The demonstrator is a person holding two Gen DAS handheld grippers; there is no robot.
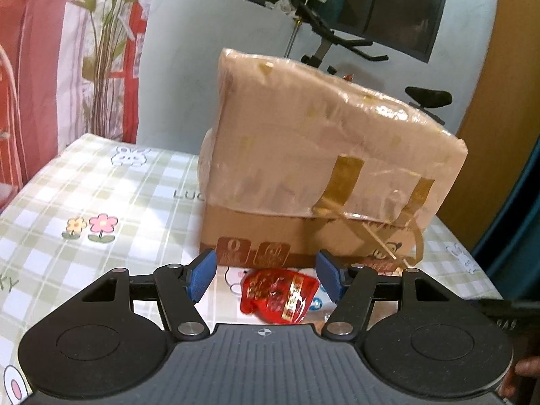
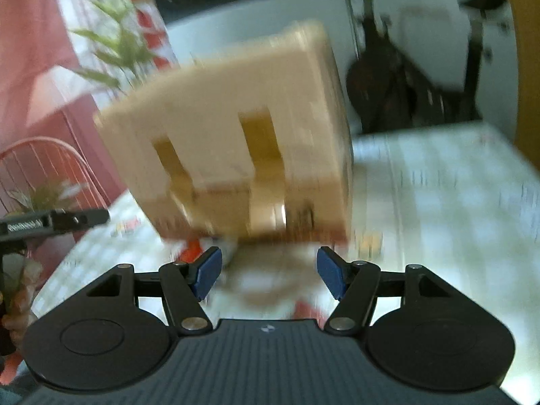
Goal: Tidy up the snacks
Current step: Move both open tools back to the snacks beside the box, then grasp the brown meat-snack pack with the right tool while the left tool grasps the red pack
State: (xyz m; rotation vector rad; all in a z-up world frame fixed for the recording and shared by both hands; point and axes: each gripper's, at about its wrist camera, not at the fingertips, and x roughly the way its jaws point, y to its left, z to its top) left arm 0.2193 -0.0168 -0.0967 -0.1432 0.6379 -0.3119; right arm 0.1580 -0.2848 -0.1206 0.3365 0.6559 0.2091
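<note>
Left gripper (image 1: 266,278) is hanging over the checked tablecloth (image 1: 101,185) with jaws standing apart, pads clear of the red snack packet (image 1: 280,295) lying on the cloth between them. Packet is sitting just in front of the taped cardboard box (image 1: 320,175). Right gripper (image 2: 269,275) is likewise showing parted jaws gripping nothing; its view is blurring heavily, box (image 2: 236,141) ahead.
</note>
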